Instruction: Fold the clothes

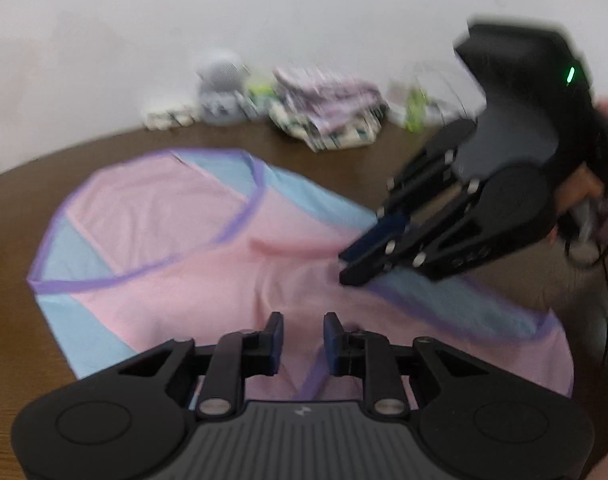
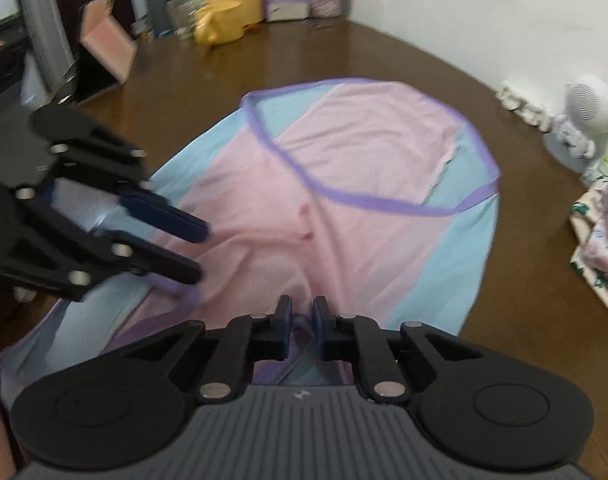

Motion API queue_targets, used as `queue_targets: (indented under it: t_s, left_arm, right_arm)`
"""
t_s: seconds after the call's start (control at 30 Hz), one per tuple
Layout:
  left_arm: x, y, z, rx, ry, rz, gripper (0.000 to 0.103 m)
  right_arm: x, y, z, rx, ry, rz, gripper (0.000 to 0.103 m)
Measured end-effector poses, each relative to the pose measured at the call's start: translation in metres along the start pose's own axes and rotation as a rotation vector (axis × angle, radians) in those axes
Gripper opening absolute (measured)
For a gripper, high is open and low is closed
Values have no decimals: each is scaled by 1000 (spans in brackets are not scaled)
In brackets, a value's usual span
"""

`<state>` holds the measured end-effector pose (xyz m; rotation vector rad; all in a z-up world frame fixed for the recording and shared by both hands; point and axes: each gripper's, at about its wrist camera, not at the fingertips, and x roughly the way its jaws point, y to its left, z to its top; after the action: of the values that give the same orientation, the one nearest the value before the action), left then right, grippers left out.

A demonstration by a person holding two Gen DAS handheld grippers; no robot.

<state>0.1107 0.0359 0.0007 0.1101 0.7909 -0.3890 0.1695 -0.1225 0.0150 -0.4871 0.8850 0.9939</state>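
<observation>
A pink and light-blue garment with purple trim [image 1: 207, 256] lies spread on the brown table [image 1: 115, 144]; it also fills the right wrist view [image 2: 344, 184]. My left gripper [image 1: 303, 334] hovers just over its near part with the fingers apart and nothing between them; it also shows in the right wrist view [image 2: 197, 252]. My right gripper [image 2: 302, 312] is shut on a purple-trimmed edge of the garment. In the left wrist view it [image 1: 346, 266] reaches in from the right and touches the cloth.
Folded patterned clothes [image 1: 328, 112] and a small white fan [image 1: 221, 88] stand at the wall. A yellow plush [image 2: 227, 4], a pink open box [image 2: 107, 44] and other clutter sit at the table's far end. More patterned cloth [image 2: 600, 240] lies at the right.
</observation>
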Motion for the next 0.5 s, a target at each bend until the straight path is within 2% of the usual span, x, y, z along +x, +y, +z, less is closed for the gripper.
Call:
queue_targets:
  t_s: [0.1, 0.23, 0.27, 0.33, 0.37, 0.47, 0.5]
  left_arm:
    - [0, -3, -6, 22, 29, -20, 15]
    - [-16, -1, -5, -13, -27, -66, 16]
    - [-17, -2, -3, -5, -40, -62, 17]
    - [-14, -6, 2, 11, -53, -54, 25]
    - [-10, -8, 5, 15, -49, -46, 25]
    - [3, -10, 7, 27, 0, -44, 23]
    - [7, -11, 7, 31, 16, -47, 16]
  right_arm:
    - [-10, 6, -5, -18, 4, 9, 11]
    - [-25, 6, -8, 9, -38, -3, 15]
    - [-25, 6, -8, 13, -43, -5, 15]
    - [-21, 4, -6, 21, -49, -10, 15]
    - [-18, 3, -5, 26, -51, -12, 15]
    - [-7, 3, -2, 35, -30, 5, 15]
    - [-7, 5, -4, 31, -21, 15, 12]
